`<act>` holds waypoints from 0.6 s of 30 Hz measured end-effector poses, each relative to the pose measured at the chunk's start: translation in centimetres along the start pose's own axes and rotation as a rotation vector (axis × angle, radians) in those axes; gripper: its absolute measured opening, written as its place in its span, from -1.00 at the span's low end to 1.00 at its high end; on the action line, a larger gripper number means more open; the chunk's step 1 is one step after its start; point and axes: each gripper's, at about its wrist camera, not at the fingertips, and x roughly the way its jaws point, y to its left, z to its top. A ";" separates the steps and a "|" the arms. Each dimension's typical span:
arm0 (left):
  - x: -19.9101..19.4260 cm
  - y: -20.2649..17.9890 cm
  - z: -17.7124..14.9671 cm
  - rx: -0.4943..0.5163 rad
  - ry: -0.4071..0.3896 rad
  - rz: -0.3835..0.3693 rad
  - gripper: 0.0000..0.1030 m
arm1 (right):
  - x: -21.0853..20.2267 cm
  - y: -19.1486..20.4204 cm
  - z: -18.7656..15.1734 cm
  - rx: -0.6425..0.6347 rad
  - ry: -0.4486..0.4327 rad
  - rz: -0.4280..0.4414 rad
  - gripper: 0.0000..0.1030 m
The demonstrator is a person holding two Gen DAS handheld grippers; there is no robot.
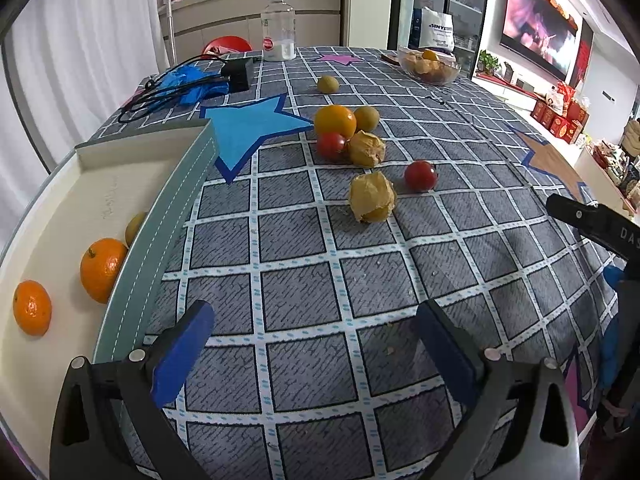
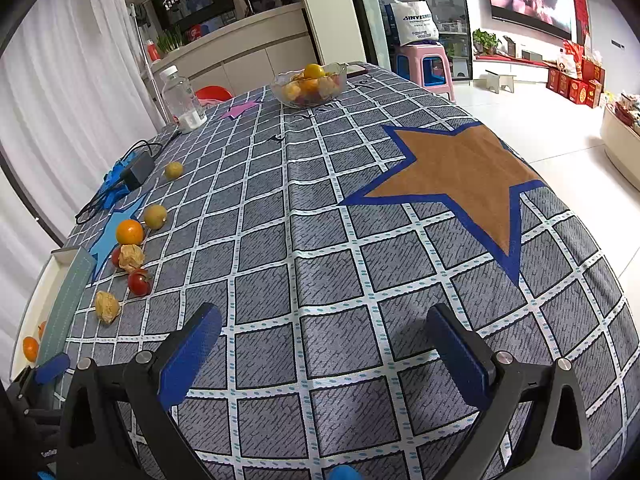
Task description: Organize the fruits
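Both tools empty, fingers spread wide: left tool [image 1: 312, 344] hovers over the table's grey grid cloth [image 1: 304, 280] beside the white tray with teal rim [image 1: 172, 216]; right tool [image 2: 324, 344] sits further right, well apart from any fruit. Tray holds two orange mandarins [image 1: 103, 270] plus a greenish fruit half hidden by the rim. Loose fruit ahead of left tool: nearest is a papery tan husked physalis [image 1: 372, 197], a red cherry tomato [image 1: 420, 176] just beside it, then a cluster with a round orange [image 1: 335, 121]. Husk looks light, crushable; I'd pinch gently across its widest part. Its long axis runs roughly toward the camera, open end nearest. Tomatoes look smooth, likely to roll.
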 end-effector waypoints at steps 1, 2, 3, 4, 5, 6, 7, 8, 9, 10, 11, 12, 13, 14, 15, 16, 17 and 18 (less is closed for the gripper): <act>0.0 -0.2 0.2 0.006 -0.005 0.013 0.97 | 0.0 0.0 0.0 -0.001 0.000 0.000 1.00; -0.1 -0.4 0.5 0.011 -0.012 0.025 0.97 | 0.0 0.0 0.0 -0.001 0.000 0.000 1.00; -0.2 -0.6 0.8 0.015 -0.018 0.027 0.97 | 0.0 0.0 0.0 -0.002 0.000 0.000 1.00; -0.4 -1.0 1.2 0.021 -0.024 0.023 0.97 | 0.0 0.0 0.0 -0.002 0.001 0.000 1.00; -0.5 -1.5 1.7 0.031 -0.029 0.016 0.97 | 0.1 0.0 0.0 -0.003 0.001 0.000 1.00; -0.5 -1.8 2.1 0.035 -0.029 0.015 0.97 | 0.1 0.0 0.0 -0.003 0.001 0.000 1.00; -0.2 -2.3 2.7 0.038 -0.024 0.014 0.97 | 0.1 0.1 0.0 -0.003 0.001 0.001 1.00; 0.1 -2.6 3.2 0.037 -0.017 0.012 0.97 | 0.1 0.0 0.0 -0.003 0.000 0.002 1.00; 0.5 -2.8 3.6 0.034 -0.006 0.007 0.96 | 0.1 0.1 -0.1 -0.004 0.001 0.004 1.00; 1.1 -3.0 4.1 0.028 0.013 -0.001 0.94 | 0.1 0.1 -0.1 -0.005 0.000 0.006 1.00; 1.9 -3.2 4.6 0.022 0.036 -0.009 0.85 | 0.1 0.0 -0.1 -0.006 0.000 0.008 1.00; 2.4 -3.3 4.9 0.017 0.051 -0.010 0.78 | 0.1 0.0 -0.1 -0.005 0.000 0.010 1.00; 3.2 -3.4 5.3 0.009 0.073 -0.008 0.62 | 0.1 0.0 -0.1 -0.005 -0.001 0.011 1.00; 3.7 -3.4 5.6 -0.003 0.082 -0.005 0.56 | 0.1 0.0 -0.1 -0.005 -0.001 0.012 1.00; 3.6 -3.4 5.7 -0.010 0.073 0.001 0.51 | 0.0 0.0 -0.1 -0.005 -0.001 0.012 1.00; 3.7 -3.4 6.0 -0.013 0.076 0.003 0.31 | 0.0 0.0 -0.1 -0.006 -0.001 0.012 1.00; 3.6 -3.4 6.1 -0.011 0.072 0.005 0.04 | 0.0 0.1 -0.1 -0.008 0.000 0.011 1.00; 3.4 -3.4 6.1 -0.006 0.069 0.004 -0.16 | 0.0 0.1 -0.1 -0.010 0.001 0.010 1.00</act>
